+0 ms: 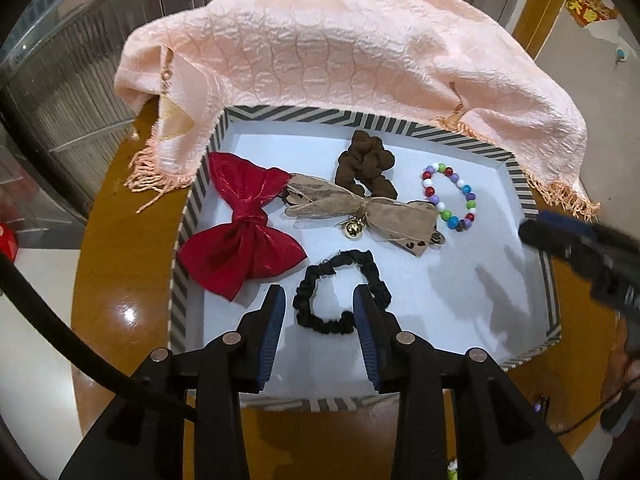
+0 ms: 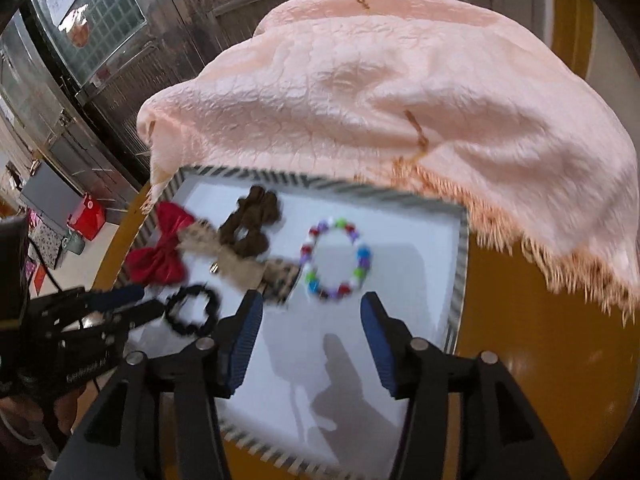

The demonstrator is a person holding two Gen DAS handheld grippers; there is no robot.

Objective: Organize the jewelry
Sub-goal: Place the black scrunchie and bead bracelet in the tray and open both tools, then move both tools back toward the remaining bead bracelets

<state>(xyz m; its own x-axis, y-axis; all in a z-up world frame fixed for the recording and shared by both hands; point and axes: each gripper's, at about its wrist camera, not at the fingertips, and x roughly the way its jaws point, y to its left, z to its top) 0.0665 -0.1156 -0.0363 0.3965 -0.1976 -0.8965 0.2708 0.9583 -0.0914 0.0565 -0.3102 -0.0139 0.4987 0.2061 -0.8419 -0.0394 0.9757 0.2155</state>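
Looking along the left gripper (image 1: 319, 300), its blue-padded fingers stand well apart with nothing clamped; the black scrunchie (image 1: 340, 292) lies on the white floor of the striped tray (image 1: 182, 276) just ahead of them, its near-right side running behind the right fingertip, though contact cannot be told; beyond it, left to right, lie the red bow (image 1: 240, 232), the tan ribbon bow (image 1: 360, 210) with a gold bell (image 1: 353, 230), the brown scrunchie (image 1: 364, 166) and the bead bracelet (image 1: 450, 196); a peach fringed cloth (image 1: 340, 52) drapes over the tray's far rim; the right gripper (image 1: 532, 232) reaches in from the right edge, blurred; no writing here can be read; the tray sits on a glossy brown table (image 1: 120, 280).

Turning to the right wrist view, the right gripper (image 2: 312, 306) is likewise spread wide and empty; the bead bracelet (image 2: 336, 260) lies on the tray (image 2: 460, 264) floor just beyond the gap between its fingertips, apart from both; to the left sit the black scrunchie (image 2: 192, 310), the tan ribbon bow (image 2: 240, 264), the brown scrunchie (image 2: 254, 224) and the red bow (image 2: 160, 252); the left gripper (image 2: 154, 300) points at the black scrunchie, fingertips just beside it; small white lettering on its body is too blurred to read; the peach fringed cloth (image 2: 400, 100) fills the upper frame.
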